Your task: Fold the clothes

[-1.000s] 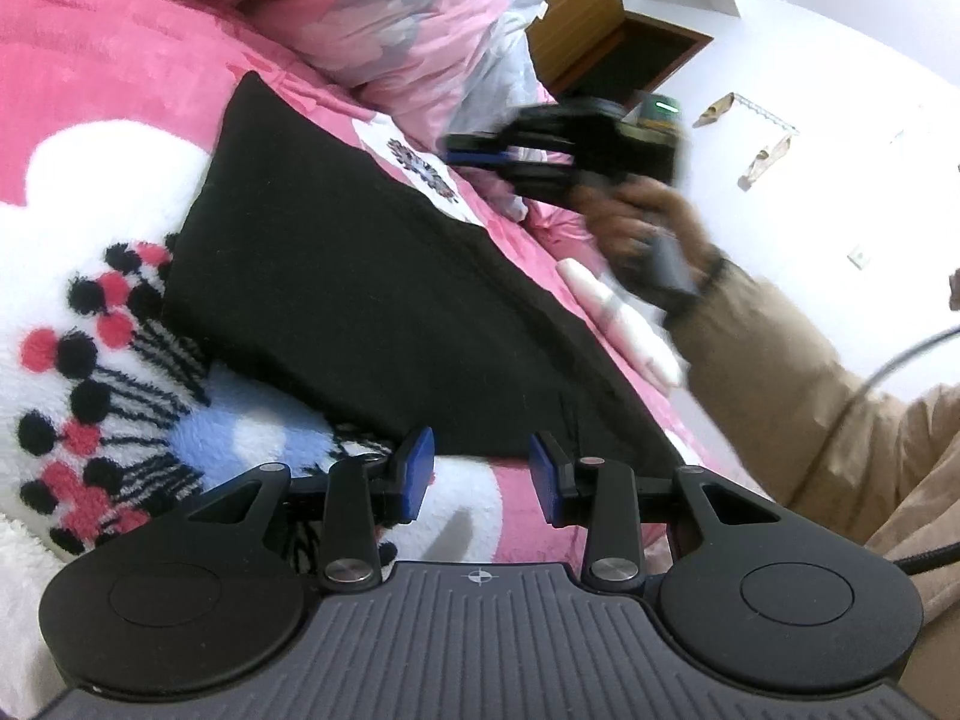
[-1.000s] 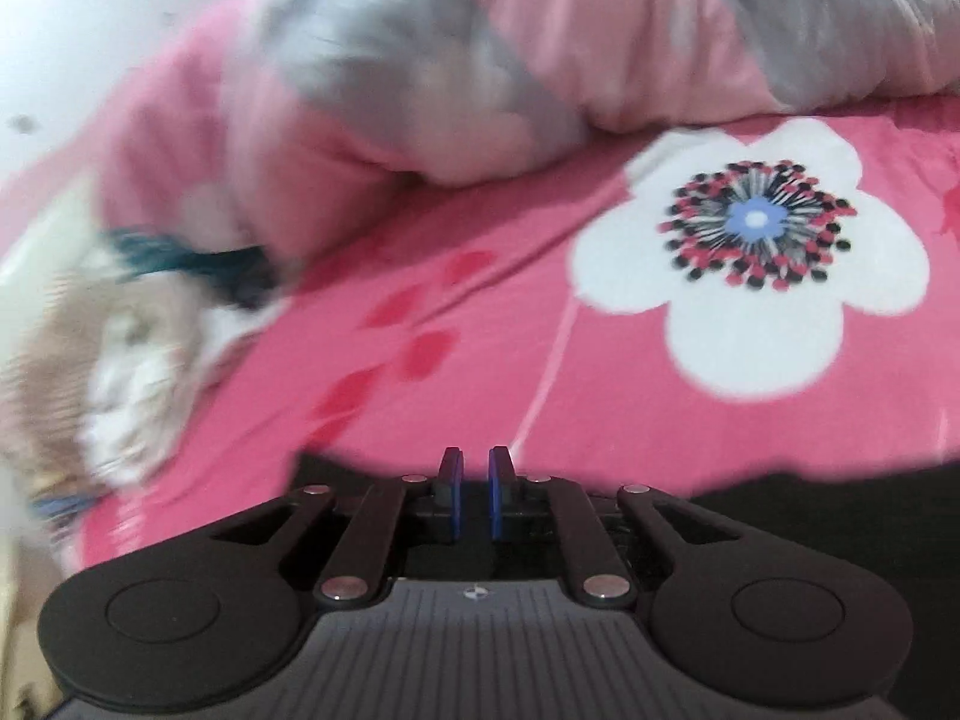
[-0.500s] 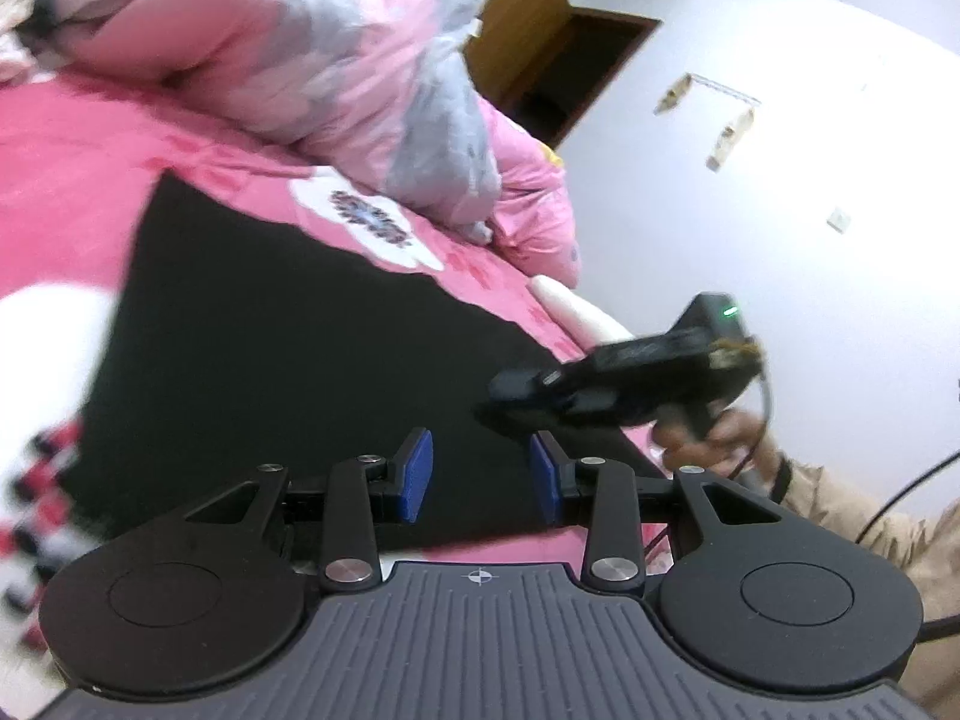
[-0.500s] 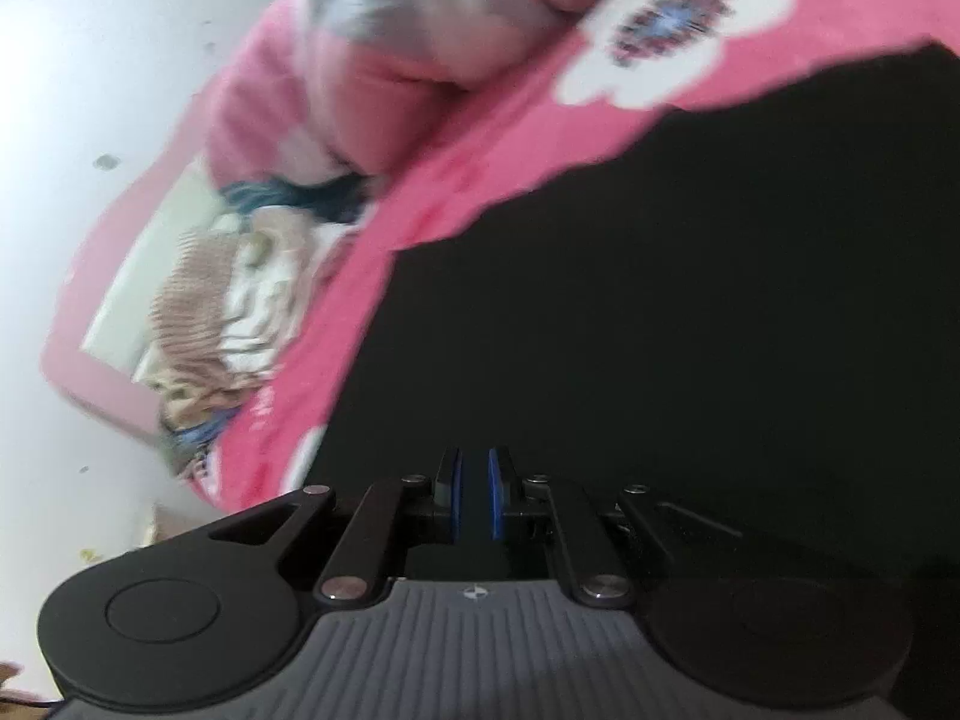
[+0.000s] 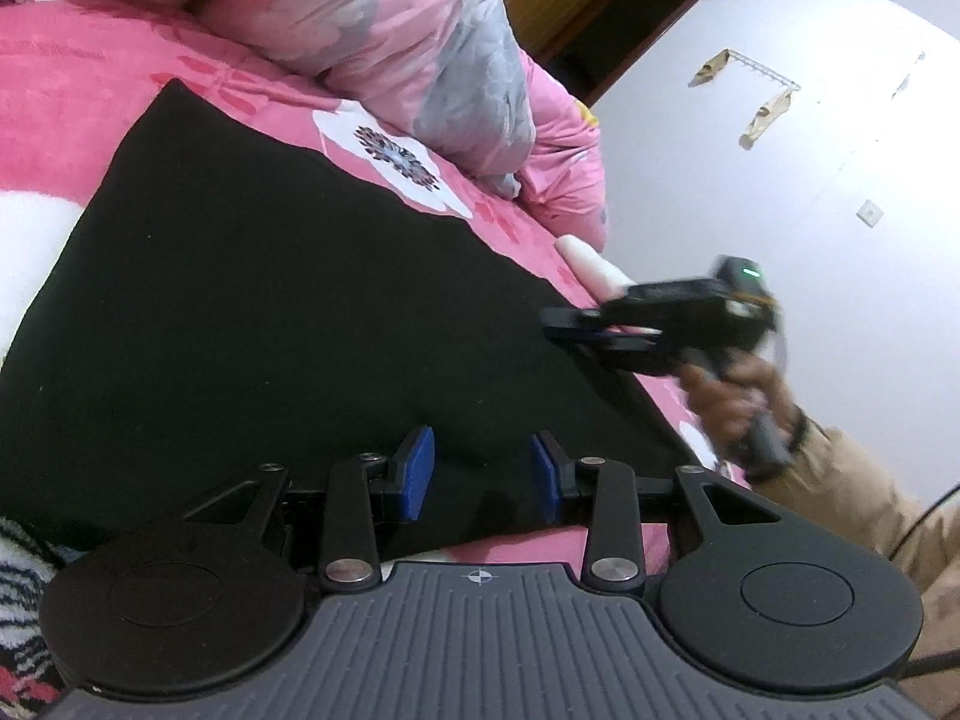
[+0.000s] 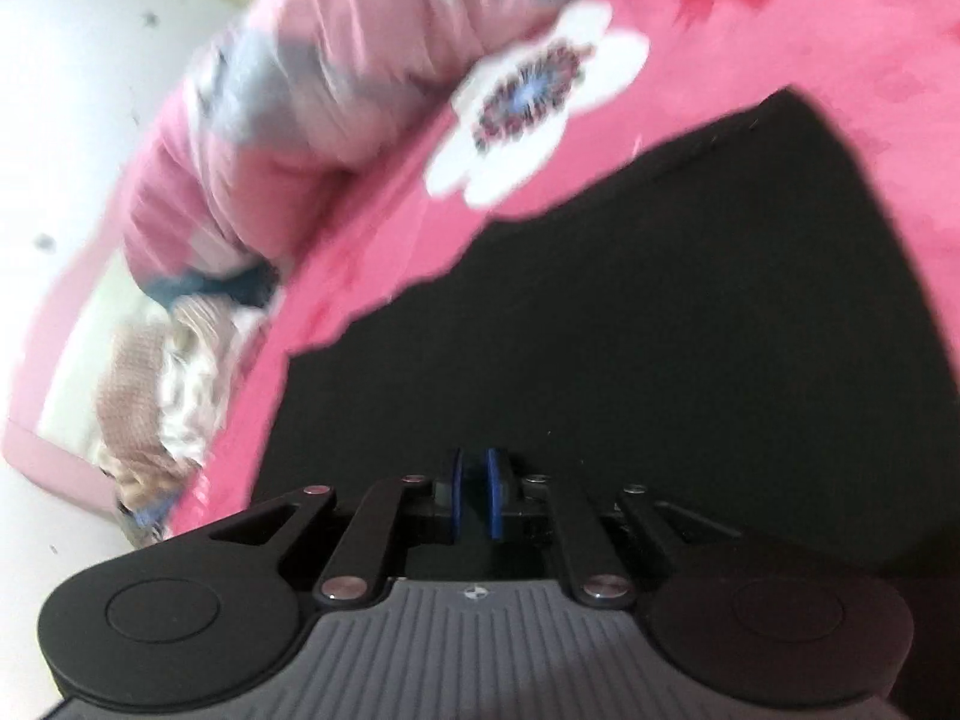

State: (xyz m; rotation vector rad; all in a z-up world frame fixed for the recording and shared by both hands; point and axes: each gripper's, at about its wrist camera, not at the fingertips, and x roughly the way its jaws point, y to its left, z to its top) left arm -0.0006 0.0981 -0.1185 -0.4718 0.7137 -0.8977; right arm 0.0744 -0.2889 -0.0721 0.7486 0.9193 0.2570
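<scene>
- Left gripper (image 5: 480, 474) is hovering with blue pads parted, nothing between them; right gripper (image 6: 472, 495) is nearly closed, gripping nothing I'm seeing.
- Black garment (image 5: 270, 312) is lying flat, matte, on fuzzy pink blanket (image 5: 66, 84).
- Right view is blurring; garment's near edge is cut off.

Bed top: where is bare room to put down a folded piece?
Free: pink blanket left of the black garment, below the quilt. Crowded: the clothes pile and the edge by the right gripper.
</scene>
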